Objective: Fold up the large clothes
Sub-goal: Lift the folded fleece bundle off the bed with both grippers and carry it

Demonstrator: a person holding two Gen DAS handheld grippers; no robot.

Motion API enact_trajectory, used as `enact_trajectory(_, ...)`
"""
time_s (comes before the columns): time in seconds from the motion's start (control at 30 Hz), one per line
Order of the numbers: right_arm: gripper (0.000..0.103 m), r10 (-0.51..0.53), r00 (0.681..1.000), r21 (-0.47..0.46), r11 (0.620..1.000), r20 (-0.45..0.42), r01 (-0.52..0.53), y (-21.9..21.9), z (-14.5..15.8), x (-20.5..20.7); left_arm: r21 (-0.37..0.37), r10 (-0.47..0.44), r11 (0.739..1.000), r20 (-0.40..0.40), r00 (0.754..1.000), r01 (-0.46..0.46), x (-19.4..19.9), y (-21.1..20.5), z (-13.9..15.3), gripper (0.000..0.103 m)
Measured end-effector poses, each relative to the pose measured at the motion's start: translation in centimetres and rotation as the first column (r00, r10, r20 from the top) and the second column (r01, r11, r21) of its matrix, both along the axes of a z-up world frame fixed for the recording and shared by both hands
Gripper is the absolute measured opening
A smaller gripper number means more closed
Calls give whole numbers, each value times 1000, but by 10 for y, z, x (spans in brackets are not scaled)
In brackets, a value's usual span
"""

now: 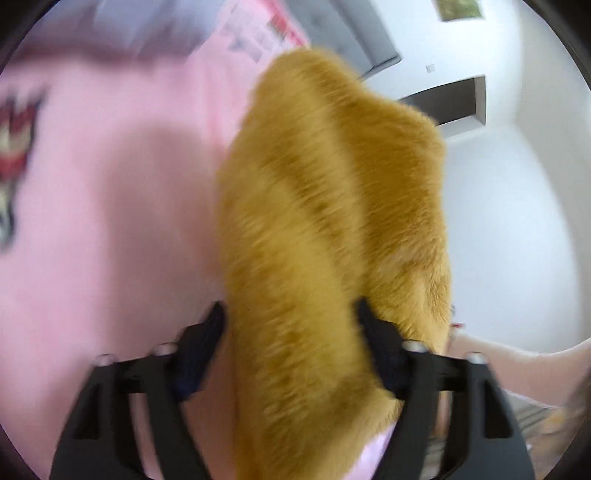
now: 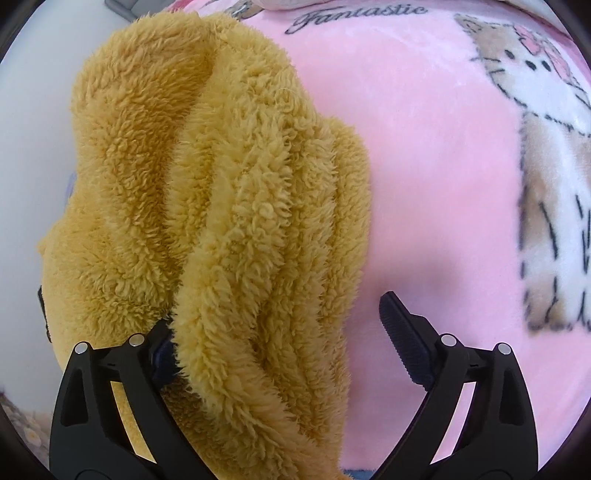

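A fluffy mustard-yellow fleece garment (image 1: 325, 229) hangs bunched in front of both cameras, over a pink blanket (image 1: 110, 206). In the blurred left wrist view it runs between the fingers of my left gripper (image 1: 291, 332), whose jaws press on its sides. In the right wrist view the garment (image 2: 221, 206) drapes over the left finger of my right gripper (image 2: 277, 328); the right finger (image 2: 402, 343) stands apart from the cloth, with pink blanket showing in the gap, so the jaws are wide open.
The pink blanket (image 2: 424, 166) has a cartoon cat print (image 2: 546, 155) and the word "Fantastic" (image 2: 354, 14). A white wall (image 1: 517, 206) with a dark opening (image 1: 454, 103) lies behind the garment on the right of the left wrist view.
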State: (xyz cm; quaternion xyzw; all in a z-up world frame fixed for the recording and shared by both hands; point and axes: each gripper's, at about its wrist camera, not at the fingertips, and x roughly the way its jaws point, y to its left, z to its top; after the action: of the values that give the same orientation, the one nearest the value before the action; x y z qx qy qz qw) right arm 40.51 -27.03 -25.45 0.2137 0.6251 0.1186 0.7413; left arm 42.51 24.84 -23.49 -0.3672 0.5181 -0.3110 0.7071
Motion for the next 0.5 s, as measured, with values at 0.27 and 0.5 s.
enact_trajectory(0.27,91,-13,1000,3,1000,-8,13,4,1,2,-206,-203,958,-7,979,198,9,-11,-7,88)
enact_trajectory(0.5,91,9,1000,5,1000,-14,-9,2,0,-3,-155,-178,974,-64,982,167,19,21,-3,91)
